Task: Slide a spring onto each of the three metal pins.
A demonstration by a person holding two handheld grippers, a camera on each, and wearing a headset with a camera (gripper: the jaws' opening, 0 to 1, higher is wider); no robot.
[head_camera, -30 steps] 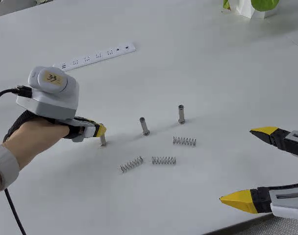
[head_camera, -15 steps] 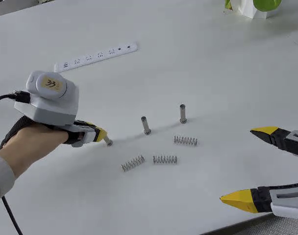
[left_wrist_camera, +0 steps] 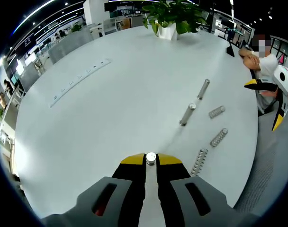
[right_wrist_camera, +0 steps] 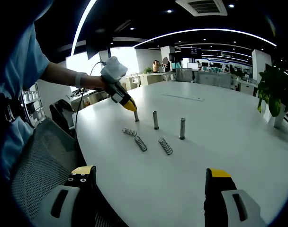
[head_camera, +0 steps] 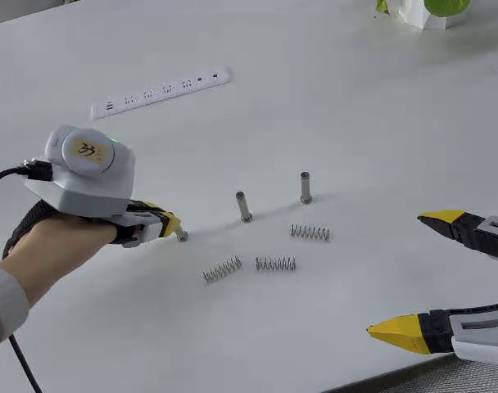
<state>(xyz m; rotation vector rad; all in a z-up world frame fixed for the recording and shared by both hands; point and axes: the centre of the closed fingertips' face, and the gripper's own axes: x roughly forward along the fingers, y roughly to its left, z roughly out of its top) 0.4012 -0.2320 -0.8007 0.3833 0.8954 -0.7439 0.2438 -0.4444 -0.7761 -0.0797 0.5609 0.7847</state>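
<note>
Where the left gripper (head_camera: 172, 223) reaches low over the smooth white tabletop (head_camera: 355, 123), its yellow-tipped jaws are pinched together on the first pin (head_camera: 181, 235). This is a short, round steel stud, and it leans a little in their grip. In the left gripper view its flat, shiny cap sits right between the two tips.

Further along the table stand the second pin (head_camera: 244, 206) and the third pin (head_camera: 305, 187). Both are slim grey cylinders with a slightly wider cap, upright and free of the gripper. Three thin wire coils lie flat on the table just in front of them: the left spring (head_camera: 222, 269), the middle spring (head_camera: 275, 264) and the right spring (head_camera: 310, 233), each apart from the others and from the pins.

The right gripper (head_camera: 417, 274) hangs over the table's near edge, well away from the parts. Its black jaws with yellow wedge tips are spread wide and hold nothing. A long white power strip (head_camera: 160, 92) lies further back on the table.
</note>
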